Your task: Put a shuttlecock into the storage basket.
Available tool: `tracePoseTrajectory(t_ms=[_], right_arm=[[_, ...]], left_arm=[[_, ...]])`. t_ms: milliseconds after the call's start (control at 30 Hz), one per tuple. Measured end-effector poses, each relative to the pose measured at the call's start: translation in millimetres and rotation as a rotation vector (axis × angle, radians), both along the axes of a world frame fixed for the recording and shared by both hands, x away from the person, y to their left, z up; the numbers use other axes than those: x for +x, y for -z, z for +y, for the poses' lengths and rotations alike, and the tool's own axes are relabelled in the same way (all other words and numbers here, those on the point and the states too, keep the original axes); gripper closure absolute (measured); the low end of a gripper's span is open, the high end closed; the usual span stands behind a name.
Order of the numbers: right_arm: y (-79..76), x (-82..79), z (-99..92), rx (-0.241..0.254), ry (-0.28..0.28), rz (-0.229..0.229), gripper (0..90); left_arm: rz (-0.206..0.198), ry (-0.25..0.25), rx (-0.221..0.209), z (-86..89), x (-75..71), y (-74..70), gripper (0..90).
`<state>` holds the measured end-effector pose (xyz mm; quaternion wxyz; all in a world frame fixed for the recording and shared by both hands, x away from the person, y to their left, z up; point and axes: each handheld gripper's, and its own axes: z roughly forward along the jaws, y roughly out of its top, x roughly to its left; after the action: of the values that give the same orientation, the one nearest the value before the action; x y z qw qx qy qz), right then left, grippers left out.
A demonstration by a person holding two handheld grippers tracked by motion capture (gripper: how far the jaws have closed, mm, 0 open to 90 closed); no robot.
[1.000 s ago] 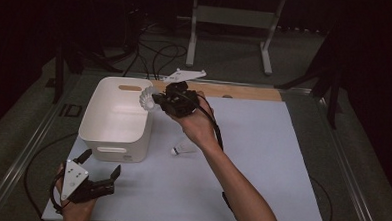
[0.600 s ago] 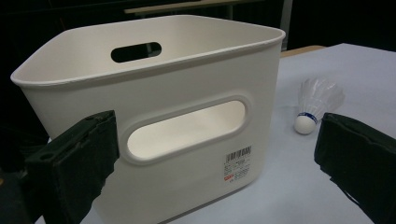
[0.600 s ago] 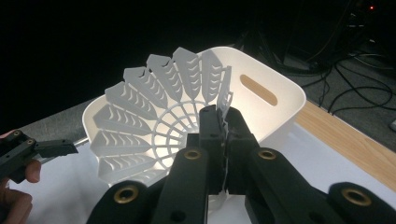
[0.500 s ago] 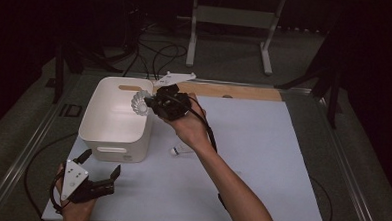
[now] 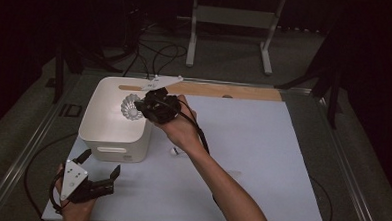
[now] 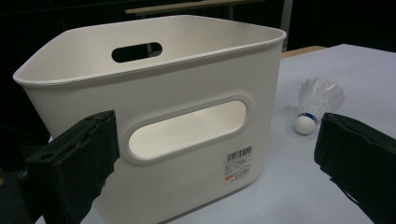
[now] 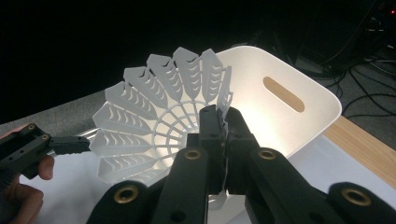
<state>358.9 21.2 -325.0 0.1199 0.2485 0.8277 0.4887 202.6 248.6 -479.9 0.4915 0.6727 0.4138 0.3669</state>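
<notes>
Nearest the person, the left gripper [image 5: 98,179] rests low at the front left corner of the pale blue table [image 5: 262,158], held in the left hand [image 5: 74,210]. Its jaws stand wide apart with nothing between the pads. In the left gripper view they frame the front wall of the white bin [image 6: 187,116], which stands just ahead of them, its oval handle slot and barcode sticker facing the camera.

A little farther in, a second shuttlecock [image 6: 315,105] lies on its side on the table beside the bin's right front corner, round cork toward the left gripper and well clear of both pairs of jaws. In the high view it shows as a small white speck [image 5: 173,150] under the right forearm.

Farther still, the right gripper [image 5: 143,107] is held above the bin's right rim, its jaws clenched. The right gripper view shows them pinched on the edge of the white plastic shuttlecock [image 7: 159,121], gripping the lattice skirt at its right side, with the open cone turned toward the camera. In the high view this shuttlecock [image 5: 131,108] hangs just left of the jaws, over the bin's open interior and above its floor.
</notes>
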Motion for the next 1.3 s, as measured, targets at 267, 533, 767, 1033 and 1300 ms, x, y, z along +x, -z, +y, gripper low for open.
tracePoseTrajectory(t_ms=[267,533,767,1033,1300], right_arm=[[-0.5,2.5,4.1,0.017,-0.013,0.045,40.2],[0.4,9.3,-15.4,0.035,0.034,0.061,18.8],[2.4,9.5,-27.8,0.019,0.053,0.051,13.7],[4.2,9.7,-38.8,0.018,0.067,0.058,12.9],[6.5,11.9,-47.2,0.018,0.074,0.058,12.8]], left_arm=[[-0.002,0.000,0.001,0.3,0.0,-0.1,0.5],[0.000,0.001,0.003,-0.2,0.3,0.1,0.5],[-0.001,0.000,0.003,-0.5,0.3,0.1,0.6],[-0.002,0.003,0.005,-0.5,0.1,-0.3,0.5],[0.000,0.002,0.004,-0.6,0.5,0.0,0.5]])
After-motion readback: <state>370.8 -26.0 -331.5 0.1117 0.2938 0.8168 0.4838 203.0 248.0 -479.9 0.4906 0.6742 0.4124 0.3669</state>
